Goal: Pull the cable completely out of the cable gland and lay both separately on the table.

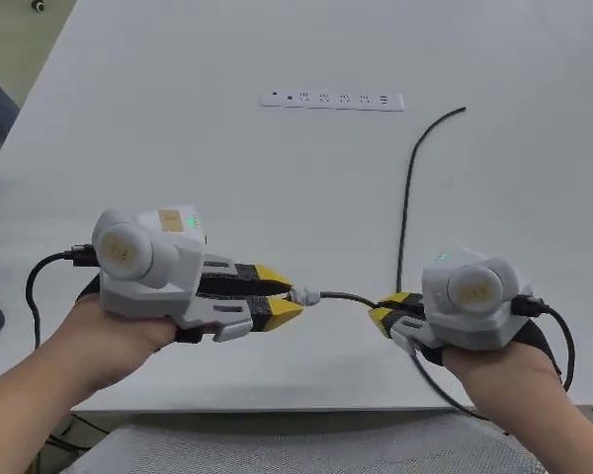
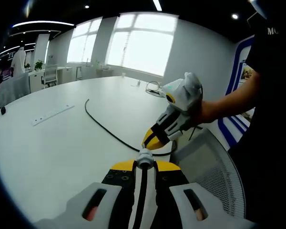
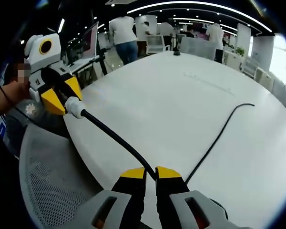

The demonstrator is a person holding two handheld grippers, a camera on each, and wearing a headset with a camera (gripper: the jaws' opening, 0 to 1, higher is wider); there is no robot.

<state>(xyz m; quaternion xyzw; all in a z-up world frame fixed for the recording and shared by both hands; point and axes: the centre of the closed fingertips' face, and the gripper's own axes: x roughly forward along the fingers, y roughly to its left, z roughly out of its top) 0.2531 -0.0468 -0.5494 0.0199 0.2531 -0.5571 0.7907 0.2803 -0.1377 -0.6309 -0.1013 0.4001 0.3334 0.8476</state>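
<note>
White office worktop (image 1: 277, 178), power strip (image 1: 332, 100) at the far side. Left tool (image 1: 295, 296) is pinching the gland (image 1: 304, 295), right tool (image 1: 381, 308) is clamping the cable (image 1: 407, 188) near it. Cable isn't out yet; pulling apart and laying both down are remaining.

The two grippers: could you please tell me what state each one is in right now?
Left gripper: shut on the cable gland.
Right gripper: shut on the cable.
</note>
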